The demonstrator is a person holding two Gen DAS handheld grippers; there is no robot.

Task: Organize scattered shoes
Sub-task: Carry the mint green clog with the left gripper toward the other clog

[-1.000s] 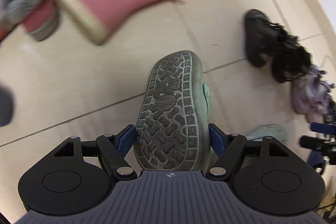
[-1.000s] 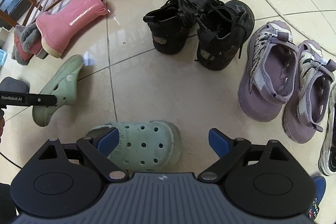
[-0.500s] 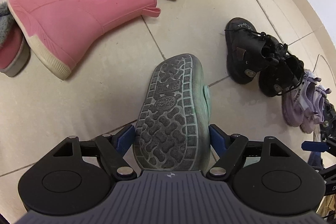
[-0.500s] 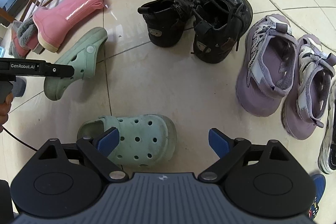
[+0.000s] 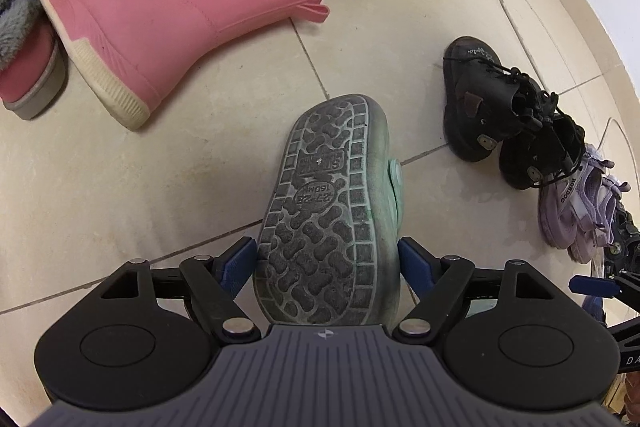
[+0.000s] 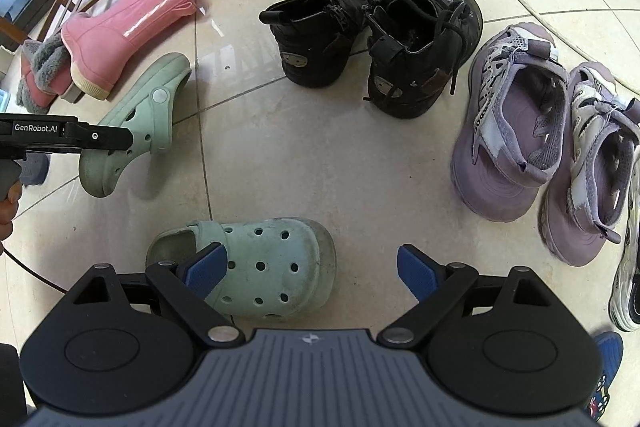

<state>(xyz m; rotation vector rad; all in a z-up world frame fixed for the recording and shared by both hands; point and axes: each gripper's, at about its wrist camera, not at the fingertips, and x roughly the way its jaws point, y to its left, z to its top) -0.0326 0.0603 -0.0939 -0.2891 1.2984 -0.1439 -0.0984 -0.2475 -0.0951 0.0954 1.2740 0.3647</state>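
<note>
My left gripper (image 5: 326,259) is shut on a pale green clog (image 5: 332,211), its blue pads against the two sides near the toe and the dirty tread facing the camera. In the right wrist view this clog (image 6: 140,119) hangs tilted on its side beside the left gripper's black arm (image 6: 72,137). The matching green clog (image 6: 264,263) lies upright on the tiled floor. My right gripper (image 6: 312,267) hovers open over it, the left pad (image 6: 206,267) above its strap end and the right pad off to the side.
Two pink rain boots (image 6: 128,31) and a fur-lined pink shoe (image 6: 40,75) lie by a wooden railing at the top left. A pair of black boots (image 6: 372,39) stands in the middle, purple sandals (image 6: 516,119) to the right. A white sneaker (image 6: 628,267) and blue shoe (image 6: 608,359) sit at the right edge.
The left gripper carried the green clog up and right in the right wrist view, closer to the pink boots, then nearly stopped. The right gripper stayed open over the other clog.
</note>
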